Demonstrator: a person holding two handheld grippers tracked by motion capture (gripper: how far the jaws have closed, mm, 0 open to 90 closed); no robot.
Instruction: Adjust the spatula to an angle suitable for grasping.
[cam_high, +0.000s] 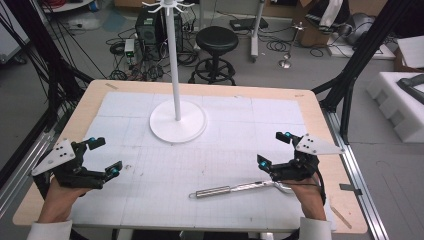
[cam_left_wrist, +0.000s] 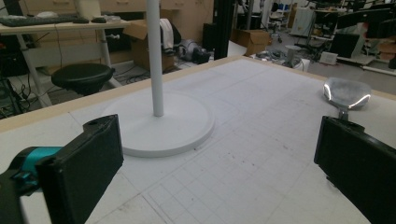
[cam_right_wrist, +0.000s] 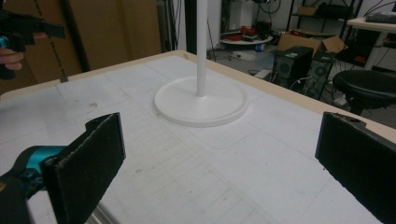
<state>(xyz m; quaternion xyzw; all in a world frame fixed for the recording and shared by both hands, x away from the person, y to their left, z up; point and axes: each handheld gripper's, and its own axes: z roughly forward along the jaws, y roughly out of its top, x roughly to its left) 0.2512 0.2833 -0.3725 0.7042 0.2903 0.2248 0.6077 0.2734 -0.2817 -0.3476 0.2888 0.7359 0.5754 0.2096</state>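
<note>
- High view shows a white round-based stand (cam_high: 177, 122) with a thin pole and hooks at its top, standing on a white gridded mat (cam_high: 225, 150) towards the far side of the wooden table (cam_high: 100, 87).
- A long silver metal utensil with a spoon-like bowl (cam_high: 235, 189) lies flat on the mat, nearer the person than the stand and off to its right. Its bowl end is tucked under the right hand.
- The left gripper (cam_high: 106, 156) is held nearer the person than the stand and to its left, jaws spread wide, nothing between them.
- The right gripper (cam_high: 272, 148) hangs over the utensil's bowl end, nearer than the stand and to its right. Its jaws are also wide apart and hold nothing.
- Risk: the handle is slim, round and shiny. A pinch from above could make it roll or skid across the mat rather than seat between the pads.
- Risk: gripped near the bowl, the long handle would likely droop and swing. That could knock the pole, and the light-looking stand could rock.
- Risk: both hands closing on the stand could cross and collide.
- The right gripper view shows a metallic sliver at its bottom edge, probably the handle, though too little is visible to be sure.
</note>
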